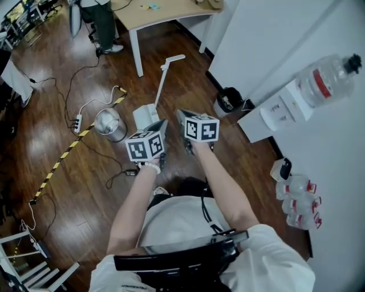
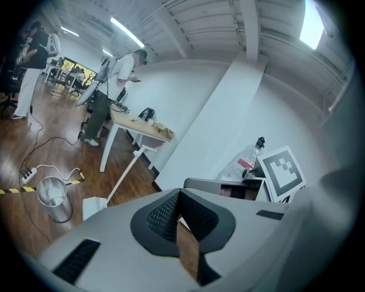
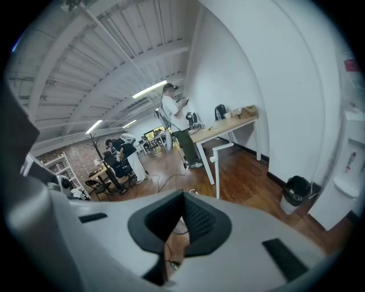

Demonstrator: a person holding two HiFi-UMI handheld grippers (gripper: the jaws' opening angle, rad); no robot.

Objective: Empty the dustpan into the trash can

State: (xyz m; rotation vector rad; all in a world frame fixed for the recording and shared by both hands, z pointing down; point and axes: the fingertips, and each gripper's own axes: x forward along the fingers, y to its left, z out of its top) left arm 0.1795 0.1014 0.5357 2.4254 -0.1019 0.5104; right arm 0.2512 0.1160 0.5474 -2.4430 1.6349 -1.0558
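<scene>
A white dustpan [image 1: 145, 116] stands on the wood floor with its long handle [image 1: 164, 77] upright. A silver trash can [image 1: 110, 125] stands just left of it. In the head view both grippers are raised in front of the person, just short of the dustpan. My left gripper [image 1: 163, 124] is shut and holds nothing; its own view shows the silver can [image 2: 53, 199] and the dustpan [image 2: 94, 206] far below to the left. My right gripper [image 1: 182, 114] is also shut and empty, and the dustpan handle [image 3: 216, 166] stands ahead of it.
A small bin with a black liner [image 1: 228, 101] sits by the white wall, next to a water dispenser [image 1: 278, 113]. A wooden table [image 1: 149, 17] stands behind the dustpan. Cables, a power strip [image 1: 77, 122] and striped tape [image 1: 63, 155] lie at left. People stand far off.
</scene>
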